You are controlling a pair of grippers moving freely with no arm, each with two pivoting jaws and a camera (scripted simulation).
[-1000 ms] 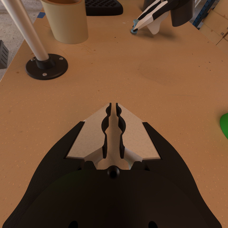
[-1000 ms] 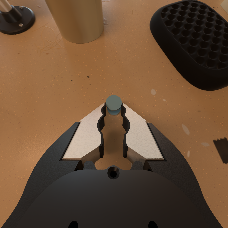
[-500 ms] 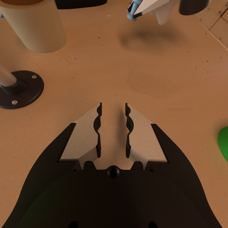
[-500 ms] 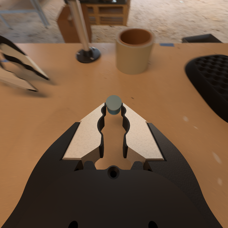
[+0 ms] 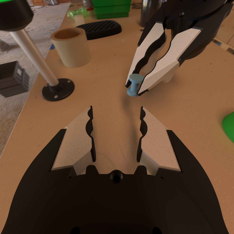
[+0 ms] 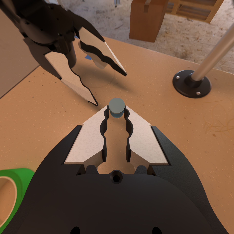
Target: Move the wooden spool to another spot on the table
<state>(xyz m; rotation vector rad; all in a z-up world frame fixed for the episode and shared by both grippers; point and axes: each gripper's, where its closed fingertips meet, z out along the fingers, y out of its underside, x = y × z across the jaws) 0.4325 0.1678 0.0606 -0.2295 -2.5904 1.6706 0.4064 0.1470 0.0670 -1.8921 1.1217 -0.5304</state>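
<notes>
The spool (image 5: pixel 134 86) is small and blue-grey, with a round flange at each end. My right gripper (image 6: pixel 116 107) is shut on the spool (image 6: pixel 116 105) at its fingertips and holds it above the table. In the left wrist view the right gripper (image 5: pixel 134 88) hangs ahead and to the right, with the spool upright between its tips. My left gripper (image 5: pixel 116 107) is open and empty, a short way in front of the spool. In the right wrist view the left gripper (image 6: pixel 111 88) shows wide open, just left of and beyond the spool.
A tan cardboard cylinder (image 5: pixel 70 48) stands at the back left, a black honeycomb pad (image 5: pixel 100 29) behind it. A metal pole on a black round base (image 5: pixel 58 88) stands near the table's left edge. A green tape roll (image 6: pixel 11 187) lies at the right. Green boxes (image 5: pixel 111 8) stand far back.
My left gripper has opened wide. My right gripper has lifted the spool and carried it over, close to the left gripper; both views have swung round.
</notes>
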